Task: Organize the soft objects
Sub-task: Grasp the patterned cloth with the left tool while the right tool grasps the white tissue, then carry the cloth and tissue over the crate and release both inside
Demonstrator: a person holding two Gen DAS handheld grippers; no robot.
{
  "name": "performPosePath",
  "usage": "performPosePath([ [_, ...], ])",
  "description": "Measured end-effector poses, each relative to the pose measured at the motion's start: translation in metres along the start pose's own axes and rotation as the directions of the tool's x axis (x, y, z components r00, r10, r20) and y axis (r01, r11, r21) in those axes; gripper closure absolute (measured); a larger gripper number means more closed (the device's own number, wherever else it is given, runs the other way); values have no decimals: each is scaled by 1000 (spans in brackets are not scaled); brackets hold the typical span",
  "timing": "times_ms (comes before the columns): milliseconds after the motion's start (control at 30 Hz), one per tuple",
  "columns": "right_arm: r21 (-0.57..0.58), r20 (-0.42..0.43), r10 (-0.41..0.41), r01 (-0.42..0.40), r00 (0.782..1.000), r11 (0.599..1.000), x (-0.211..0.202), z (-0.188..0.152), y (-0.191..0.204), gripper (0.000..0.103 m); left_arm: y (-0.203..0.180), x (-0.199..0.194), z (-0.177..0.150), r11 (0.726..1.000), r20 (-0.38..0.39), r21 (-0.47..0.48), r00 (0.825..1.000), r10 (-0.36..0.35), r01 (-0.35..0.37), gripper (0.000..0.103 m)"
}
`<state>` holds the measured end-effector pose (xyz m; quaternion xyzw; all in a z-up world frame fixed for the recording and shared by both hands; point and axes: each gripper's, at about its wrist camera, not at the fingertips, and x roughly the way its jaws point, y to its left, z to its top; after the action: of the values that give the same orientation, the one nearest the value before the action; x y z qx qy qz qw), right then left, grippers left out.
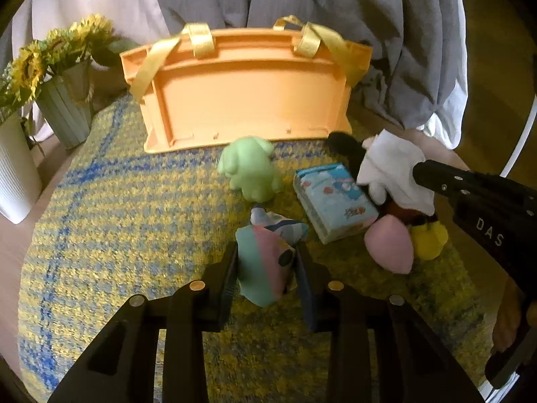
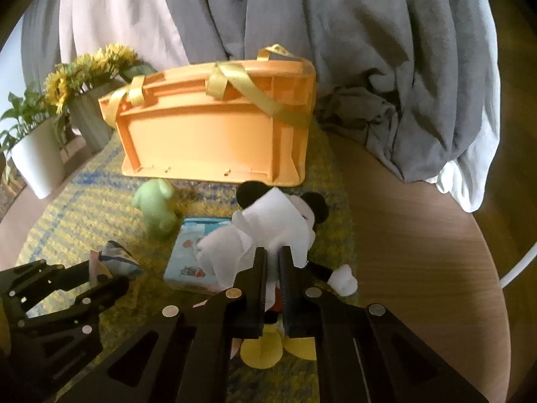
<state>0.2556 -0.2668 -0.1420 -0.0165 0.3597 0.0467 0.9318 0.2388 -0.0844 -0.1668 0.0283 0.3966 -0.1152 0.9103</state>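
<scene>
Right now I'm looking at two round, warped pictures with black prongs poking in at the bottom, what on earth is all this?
Those prongs are hand-held grippers, two-fingered tongs a person squeezes, one in each hand. Each carries a wide-angle camera looking along its fingers, hence the warped view: one picture per gripper.

In the left camera's picture, the left gripper is closed on a small teal and pink pouch. In the right camera's picture, the right gripper pinches a Mickey Mouse plush with black ears and white gloves.

Everything sits on a yellow and blue woven mat over a wooden table. There is also a green plush dog, a blue tissue pack, a pink rounded soft piece, and an orange crate with yellow ribbon handles, tipped so that its side faces the cameras. Potted sunflowers stand behind.
</scene>
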Motion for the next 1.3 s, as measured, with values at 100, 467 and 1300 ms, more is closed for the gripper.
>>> performPosePath([
  [100,10,23,6,-6,1000,1000,-11,4,-1,95,0,-9,5,1000,28,-1,1000,-5,5,71],
  [467,35,104,34,-38,994,999,-44,26,3,95,6,-50,35,1000,150,-18,989,-7,10,71],
  [1300,32,370,51,-67,928,997,-98,101,21,95,21,-115,119,1000,444,19,896,-1,-8,71],
])
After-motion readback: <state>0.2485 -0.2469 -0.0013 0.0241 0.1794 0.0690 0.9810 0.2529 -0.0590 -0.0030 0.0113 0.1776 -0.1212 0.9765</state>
